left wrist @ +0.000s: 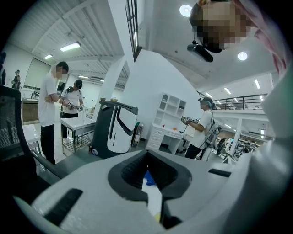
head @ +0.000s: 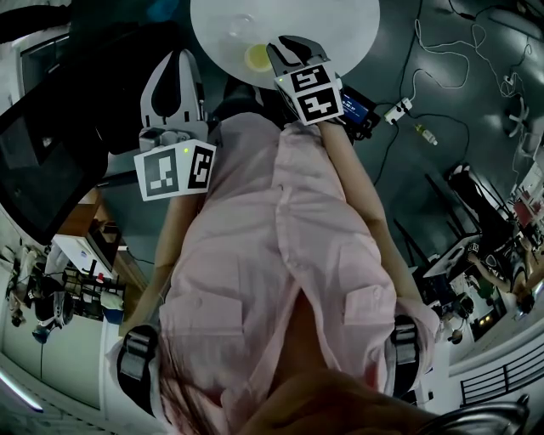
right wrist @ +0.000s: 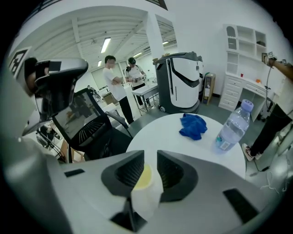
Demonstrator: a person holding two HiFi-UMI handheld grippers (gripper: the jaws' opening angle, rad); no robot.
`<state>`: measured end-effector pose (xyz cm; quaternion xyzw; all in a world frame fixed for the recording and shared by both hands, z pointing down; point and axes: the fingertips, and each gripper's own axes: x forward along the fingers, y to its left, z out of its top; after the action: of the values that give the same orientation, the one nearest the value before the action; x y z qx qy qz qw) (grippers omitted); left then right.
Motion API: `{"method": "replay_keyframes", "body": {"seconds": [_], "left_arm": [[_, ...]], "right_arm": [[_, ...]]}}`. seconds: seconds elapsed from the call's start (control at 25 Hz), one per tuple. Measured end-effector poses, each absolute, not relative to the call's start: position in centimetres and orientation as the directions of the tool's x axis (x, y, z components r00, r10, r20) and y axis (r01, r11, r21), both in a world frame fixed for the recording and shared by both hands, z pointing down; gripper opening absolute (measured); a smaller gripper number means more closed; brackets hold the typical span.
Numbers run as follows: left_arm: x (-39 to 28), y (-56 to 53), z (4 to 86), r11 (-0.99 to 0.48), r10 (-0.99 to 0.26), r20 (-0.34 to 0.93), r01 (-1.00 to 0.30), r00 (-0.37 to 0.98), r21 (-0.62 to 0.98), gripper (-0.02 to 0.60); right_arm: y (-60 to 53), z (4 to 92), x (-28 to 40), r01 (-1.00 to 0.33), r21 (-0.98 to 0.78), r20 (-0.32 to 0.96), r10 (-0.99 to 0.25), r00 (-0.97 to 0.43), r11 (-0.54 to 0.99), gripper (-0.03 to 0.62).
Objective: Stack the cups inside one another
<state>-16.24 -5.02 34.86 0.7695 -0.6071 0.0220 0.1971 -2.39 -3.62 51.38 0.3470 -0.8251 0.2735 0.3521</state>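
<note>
Cup [right wrist: 145, 183] in right gripper [right wrist: 149, 157] fingers, its view alone shows bottle's [right wrist: 232, 128] side

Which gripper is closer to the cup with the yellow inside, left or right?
Right. The right gripper is shut on the cup over the white table. The left gripper is off the table's edge, jaws together, well apart from the cup.

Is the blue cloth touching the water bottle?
No: the blue cloth lies apart from the water bottle, bare white table showing between them.
</note>
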Motion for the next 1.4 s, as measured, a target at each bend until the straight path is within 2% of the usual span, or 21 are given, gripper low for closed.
{"method": "replay_keyframes", "body": {"seconds": [0.8, 1.4], "left_arm": [[-17.5, -5.2, 35.0, -0.165, -0.925, 0.292, -0.948, 0.245, 0.272, 0.015], [-18.4, -5.0, 35.1, -0.138, -0.926, 0.304, -0.951, 0.222, 0.275, 0.015]], "right_arm": [[-2.2, 57.7, -2.3, -0.768, -0.252, 0.868, -0.214, -0.449, 0.589, 0.094], [-2.1, 62.0, -1.6, -0.759, -0.204, 0.928, -0.124, -0.351, 0.619, 0.094]]}}
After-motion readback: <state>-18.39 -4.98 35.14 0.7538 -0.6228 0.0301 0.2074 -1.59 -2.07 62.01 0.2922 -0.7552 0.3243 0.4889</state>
